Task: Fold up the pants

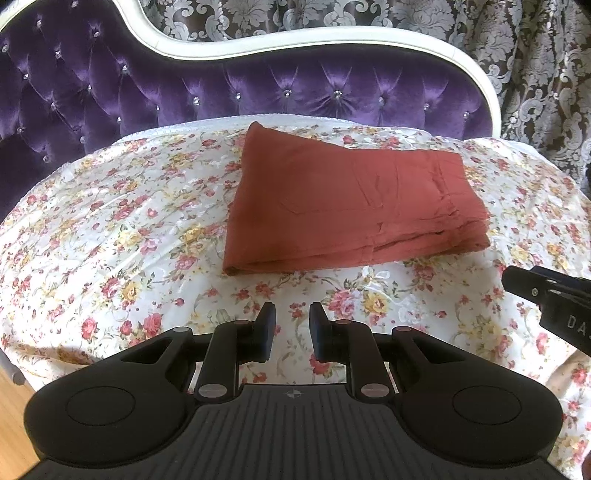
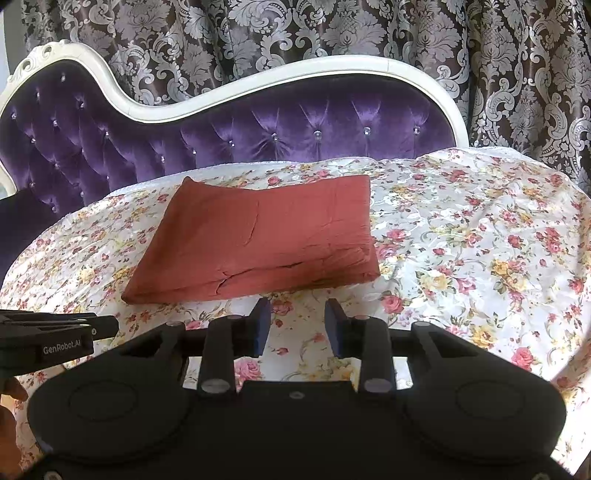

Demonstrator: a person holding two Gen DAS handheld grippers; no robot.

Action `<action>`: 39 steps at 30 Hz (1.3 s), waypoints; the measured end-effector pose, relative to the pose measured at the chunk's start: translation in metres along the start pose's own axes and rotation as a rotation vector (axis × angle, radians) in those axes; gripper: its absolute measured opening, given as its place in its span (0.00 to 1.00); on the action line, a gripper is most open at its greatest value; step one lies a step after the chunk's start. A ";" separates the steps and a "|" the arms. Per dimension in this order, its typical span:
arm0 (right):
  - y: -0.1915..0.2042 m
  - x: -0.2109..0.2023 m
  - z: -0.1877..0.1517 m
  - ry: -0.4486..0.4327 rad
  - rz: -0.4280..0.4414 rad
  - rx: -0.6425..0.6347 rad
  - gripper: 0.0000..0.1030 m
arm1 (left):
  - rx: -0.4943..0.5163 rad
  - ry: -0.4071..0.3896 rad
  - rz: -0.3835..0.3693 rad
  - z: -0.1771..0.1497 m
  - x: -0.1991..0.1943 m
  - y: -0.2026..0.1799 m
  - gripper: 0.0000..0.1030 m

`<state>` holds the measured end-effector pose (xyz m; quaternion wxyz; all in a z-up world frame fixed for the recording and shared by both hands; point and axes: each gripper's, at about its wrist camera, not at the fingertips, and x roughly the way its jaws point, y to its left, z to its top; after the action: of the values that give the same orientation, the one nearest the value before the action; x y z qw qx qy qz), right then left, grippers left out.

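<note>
While both grippers hang short of the garment, the pants (image 1: 343,199) lie folded into a compact rust-red rectangle on the floral sheet (image 1: 110,229). Layered edges of the fold show along the near side and at the right end in the left wrist view. The bundle rests flat, with light creasing across its top face, toward the back of the seat and near the purple tufted backrest (image 1: 110,92), without touching it so far as can be judged.

Left gripper (image 1: 291,332): fingers spread with a clear gap between the blue pads, nothing held. It sits above bare sheet, just in front of the near edge of the pants and apart from them.

Right gripper (image 2: 297,325): fingers likewise spread, gap somewhat wider, nothing held. It sits above the sheet just in front of the near edge of the pants, apart from the fabric.

Each gripper appears at the edge of the other's view: the right one enters from the right side of the left wrist view, the left one from the left side of the right wrist view, where part of a hand (image 2: 9,417) is seen beneath it.

A white carved frame (image 2: 258,92) borders the backrest, and a dark damask curtain (image 2: 332,29) hangs behind.
</note>
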<state>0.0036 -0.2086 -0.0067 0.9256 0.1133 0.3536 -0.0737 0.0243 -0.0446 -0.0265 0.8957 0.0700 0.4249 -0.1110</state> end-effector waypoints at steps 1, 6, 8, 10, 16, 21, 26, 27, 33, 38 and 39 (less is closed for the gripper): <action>0.001 0.000 0.000 0.000 -0.001 -0.001 0.42 | 0.001 0.000 0.000 0.000 0.000 0.000 0.19; 0.001 0.001 0.001 0.005 0.001 -0.001 0.42 | -0.002 0.002 -0.002 0.000 0.001 0.000 0.19; 0.002 0.002 0.001 0.007 0.002 -0.002 0.42 | -0.001 0.005 -0.002 0.000 0.001 0.000 0.19; 0.002 0.002 0.001 0.009 0.003 -0.003 0.42 | -0.002 0.005 -0.001 0.000 0.002 -0.001 0.19; 0.004 0.005 0.001 0.016 0.005 -0.002 0.42 | -0.005 0.011 -0.003 -0.001 0.004 -0.002 0.19; 0.004 0.007 0.001 0.020 0.004 0.000 0.42 | -0.008 0.019 -0.006 -0.001 0.006 -0.003 0.19; 0.003 0.009 0.002 0.025 0.005 0.004 0.42 | -0.007 0.026 -0.005 0.000 0.008 -0.004 0.19; 0.003 0.009 0.001 0.025 0.005 0.005 0.42 | -0.007 0.027 -0.004 0.000 0.008 -0.004 0.19; 0.002 0.011 0.001 0.029 0.006 0.011 0.42 | -0.006 0.033 -0.003 0.000 0.009 -0.005 0.19; 0.001 0.012 0.001 0.032 0.007 0.014 0.42 | -0.006 0.038 -0.002 0.000 0.011 -0.006 0.19; 0.001 0.012 0.001 0.033 0.008 0.014 0.42 | -0.005 0.038 -0.001 0.000 0.011 -0.006 0.19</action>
<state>0.0135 -0.2085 -0.0138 0.9190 0.1224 0.3680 -0.0708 0.0295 -0.0517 -0.0354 0.8875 0.0696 0.4424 -0.1089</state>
